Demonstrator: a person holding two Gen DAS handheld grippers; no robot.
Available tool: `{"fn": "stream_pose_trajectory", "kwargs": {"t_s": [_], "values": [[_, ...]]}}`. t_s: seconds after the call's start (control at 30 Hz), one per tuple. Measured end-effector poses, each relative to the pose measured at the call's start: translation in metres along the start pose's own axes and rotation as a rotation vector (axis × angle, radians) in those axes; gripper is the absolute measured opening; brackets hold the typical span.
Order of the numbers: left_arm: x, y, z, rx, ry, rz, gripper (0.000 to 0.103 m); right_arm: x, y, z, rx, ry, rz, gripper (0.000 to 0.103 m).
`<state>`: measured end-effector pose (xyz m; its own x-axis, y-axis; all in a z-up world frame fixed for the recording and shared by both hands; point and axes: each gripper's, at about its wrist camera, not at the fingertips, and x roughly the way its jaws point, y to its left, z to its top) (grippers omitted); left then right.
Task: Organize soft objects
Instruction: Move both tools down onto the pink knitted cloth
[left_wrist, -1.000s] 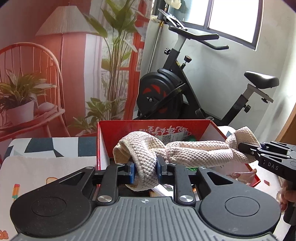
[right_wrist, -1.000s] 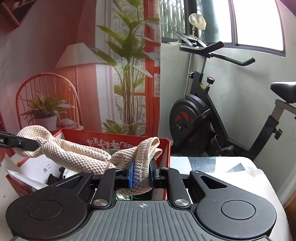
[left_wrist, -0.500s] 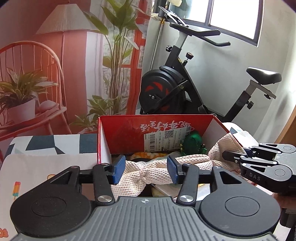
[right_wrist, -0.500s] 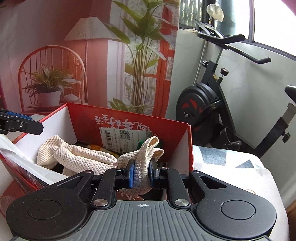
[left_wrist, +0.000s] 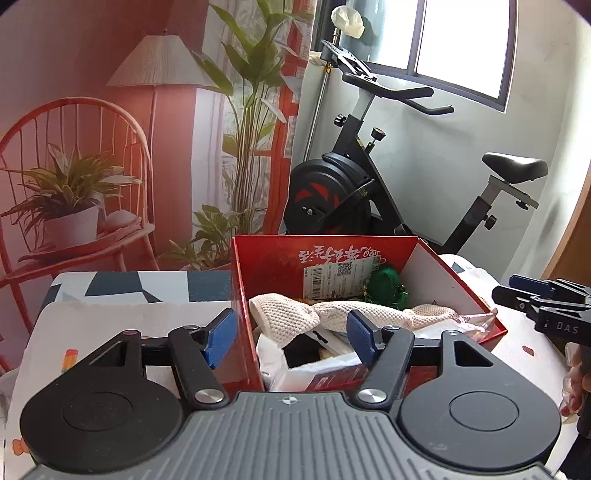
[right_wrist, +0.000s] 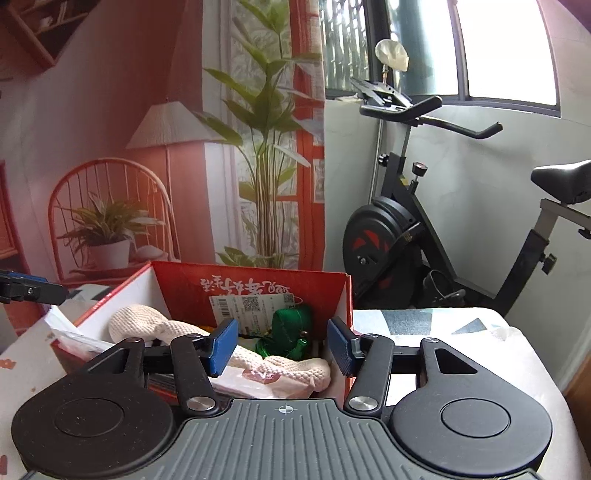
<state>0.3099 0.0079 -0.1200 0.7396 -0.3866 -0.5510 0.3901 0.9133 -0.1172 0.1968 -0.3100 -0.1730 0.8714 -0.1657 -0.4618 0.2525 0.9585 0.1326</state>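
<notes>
Cream waffle-knit cloth (left_wrist: 295, 317) lies crumpled in red cardboard box (left_wrist: 436, 266); both grippers (left_wrist: 291, 338) (right_wrist: 281, 347) released.

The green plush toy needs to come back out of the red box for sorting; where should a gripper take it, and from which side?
Grip the green plush toy across its rounded upper body, coming from above. It sits low against the red box back wall, with the cream knitted cloth lying in front, so a level approach would probably snag. The right gripper, open, is nearer.
</notes>
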Motion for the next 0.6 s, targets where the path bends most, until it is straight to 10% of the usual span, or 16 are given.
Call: {"fn": "stream_pose_trajectory", "kwargs": {"t_s": [0.2, 0.6], "values": [[-0.028, 0.013, -0.033, -0.013, 0.008, 0.027, 0.074, -0.045, 0.009, -0.039, 0.027, -0.010, 0.011, 0.052], [0.014, 0.037, -0.110, -0.104, 0.113, 0.011, 0.083, -0.028, 0.023, -0.135, 0.074, 0.280, -0.028, 0.060]]}}
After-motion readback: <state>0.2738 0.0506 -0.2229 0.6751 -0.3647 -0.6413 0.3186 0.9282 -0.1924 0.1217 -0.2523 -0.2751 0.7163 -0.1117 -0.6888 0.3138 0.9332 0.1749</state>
